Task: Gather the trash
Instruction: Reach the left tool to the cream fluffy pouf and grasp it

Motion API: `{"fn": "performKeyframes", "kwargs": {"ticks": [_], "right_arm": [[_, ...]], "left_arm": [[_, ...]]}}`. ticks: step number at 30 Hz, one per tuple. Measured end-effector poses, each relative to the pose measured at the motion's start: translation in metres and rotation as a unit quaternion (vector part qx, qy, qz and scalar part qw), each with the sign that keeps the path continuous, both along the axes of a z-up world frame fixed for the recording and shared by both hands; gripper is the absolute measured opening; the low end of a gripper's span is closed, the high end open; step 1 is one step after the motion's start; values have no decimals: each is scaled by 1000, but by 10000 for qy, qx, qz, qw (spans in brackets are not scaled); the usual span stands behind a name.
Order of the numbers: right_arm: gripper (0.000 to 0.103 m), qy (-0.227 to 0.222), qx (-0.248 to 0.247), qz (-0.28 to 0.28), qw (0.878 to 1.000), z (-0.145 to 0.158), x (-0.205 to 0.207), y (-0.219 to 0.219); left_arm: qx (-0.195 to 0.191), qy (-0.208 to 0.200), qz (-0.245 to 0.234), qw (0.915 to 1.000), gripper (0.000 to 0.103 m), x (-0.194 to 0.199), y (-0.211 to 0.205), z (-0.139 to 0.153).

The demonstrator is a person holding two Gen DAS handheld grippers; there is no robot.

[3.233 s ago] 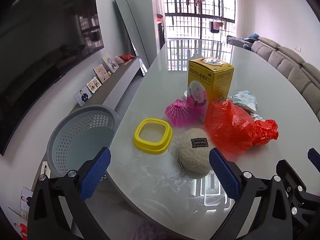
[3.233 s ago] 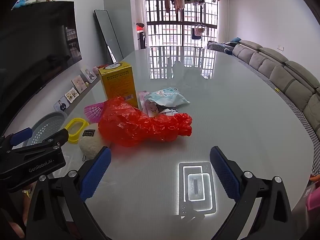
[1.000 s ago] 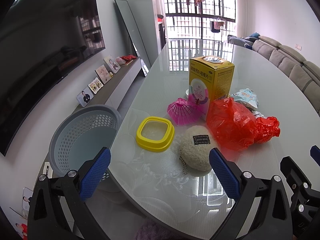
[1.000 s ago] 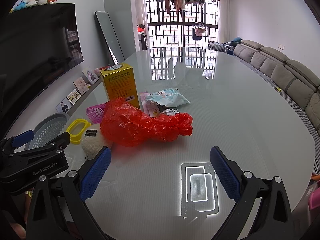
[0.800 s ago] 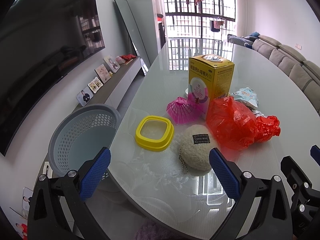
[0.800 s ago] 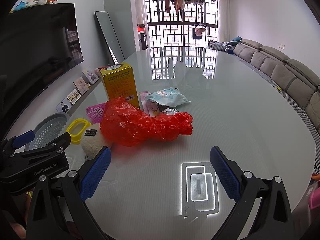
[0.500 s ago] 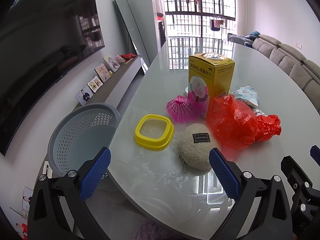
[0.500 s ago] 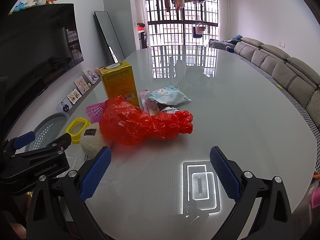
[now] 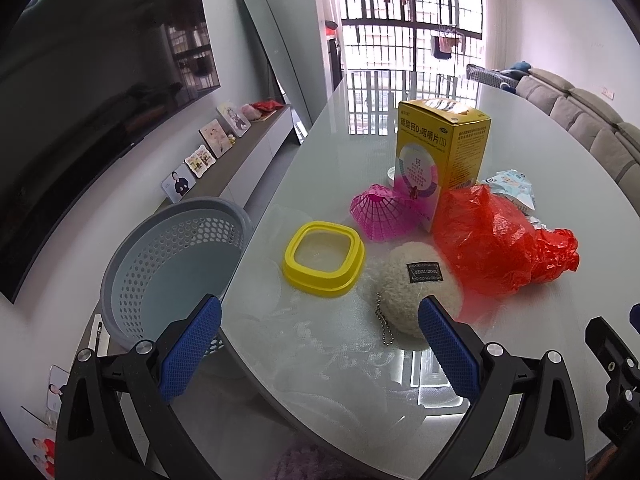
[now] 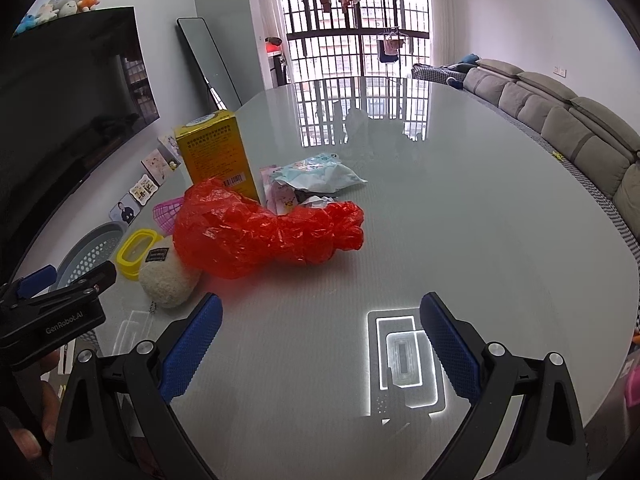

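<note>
A crumpled red plastic bag (image 9: 496, 244) (image 10: 264, 232) lies on the glass table (image 10: 460, 220). Behind it stand a yellow box (image 9: 440, 160) (image 10: 218, 152) and light blue and pink wrappers (image 10: 320, 174). A pink mesh cup (image 9: 382, 212), a yellow square lid (image 9: 324, 258) and a cream fuzzy ball with a key chain (image 9: 420, 284) (image 10: 166, 280) lie left of the bag. My left gripper (image 9: 318, 344) is open and empty, near the table's front left edge. My right gripper (image 10: 320, 340) is open and empty over bare table, short of the bag.
A grey perforated basket (image 9: 172, 256) stands on the floor just left of the table edge. A TV and a low cabinet with photo frames (image 9: 200, 160) line the left wall. A grey sofa (image 10: 580, 128) runs along the right side.
Both grippers have shifted only slightly; the views barely differ. Nothing on the table has moved.
</note>
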State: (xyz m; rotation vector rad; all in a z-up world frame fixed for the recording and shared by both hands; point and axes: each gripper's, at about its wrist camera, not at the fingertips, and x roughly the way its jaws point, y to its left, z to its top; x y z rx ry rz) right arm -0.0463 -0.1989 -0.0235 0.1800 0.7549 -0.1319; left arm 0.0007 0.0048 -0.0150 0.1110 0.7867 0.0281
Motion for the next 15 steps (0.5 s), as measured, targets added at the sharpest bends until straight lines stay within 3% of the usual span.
{"fn": "performKeyframes", "kwargs": {"ticks": [15], "right_arm": [[95, 85, 148, -51, 9998, -11, 6, -24]], "left_arm": [[-204, 463, -189, 9985, 97, 16, -7, -19]]}}
